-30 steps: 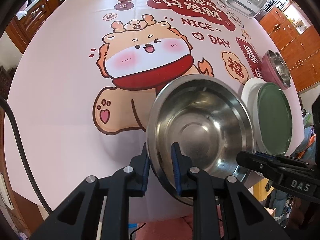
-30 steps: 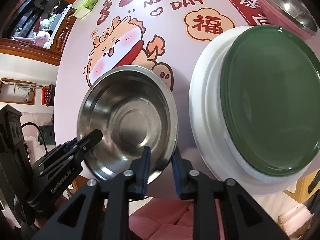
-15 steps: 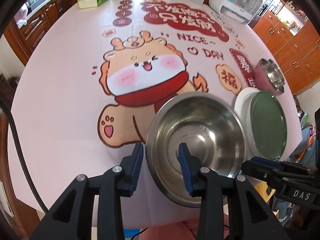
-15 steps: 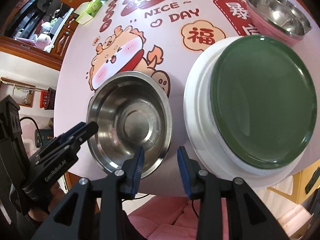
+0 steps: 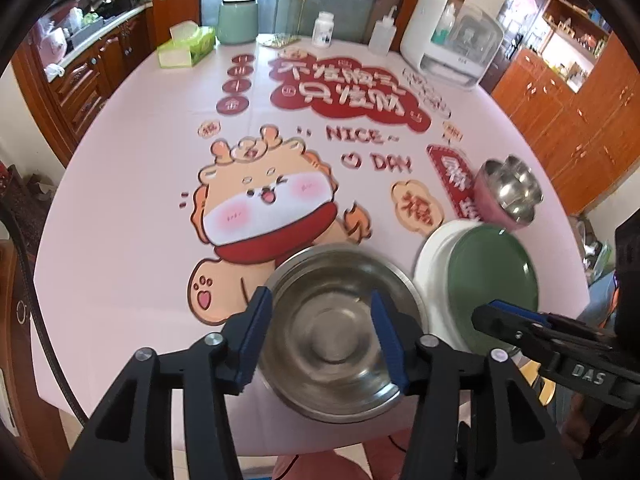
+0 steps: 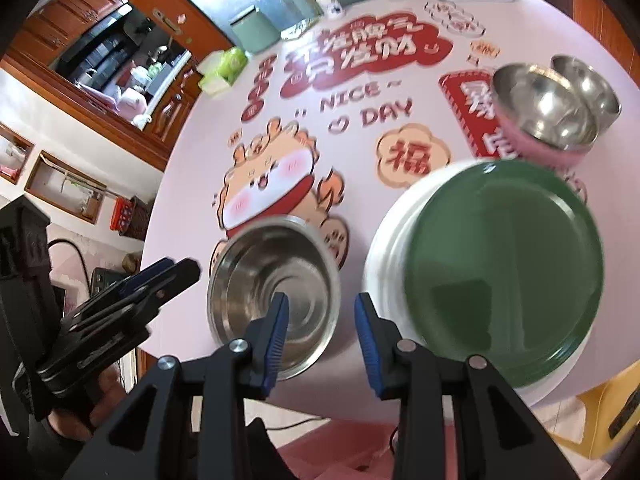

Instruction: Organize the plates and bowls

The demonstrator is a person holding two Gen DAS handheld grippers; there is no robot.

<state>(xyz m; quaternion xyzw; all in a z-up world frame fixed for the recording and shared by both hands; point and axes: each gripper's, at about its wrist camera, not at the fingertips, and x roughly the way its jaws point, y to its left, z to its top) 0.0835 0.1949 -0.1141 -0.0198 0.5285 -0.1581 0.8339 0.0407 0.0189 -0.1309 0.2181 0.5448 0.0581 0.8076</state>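
A large steel bowl (image 5: 340, 328) (image 6: 272, 280) sits upright on the pink printed tablecloth near the table's front edge. My left gripper (image 5: 324, 338) hovers above it with its jaws opening; the bowl shows between the fingers, untouched by the pads. My right gripper (image 6: 320, 332) is open over the bowl's right rim and grips nothing. To the right a green plate (image 5: 492, 288) (image 6: 504, 268) lies on a white plate (image 5: 430, 260) (image 6: 384, 256). Beyond them a pink bowl (image 5: 490, 204) (image 6: 540, 148) holds a small steel bowl (image 6: 536, 104), with another steel bowl (image 6: 588, 88) beside it.
Along the table's far edge stand a tissue box (image 5: 186, 46), a green canister (image 5: 238, 20), a white bottle (image 5: 323, 30), a squeeze bottle (image 5: 382, 36) and a white appliance (image 5: 452, 48). Wooden cabinets surround the table. A yellow stool (image 6: 600, 420) is below right.
Both grippers have let go of the steel bowl's rim, opened and risen away from the table. The bowl stays on the cloth; the left jaws have spread the widest.
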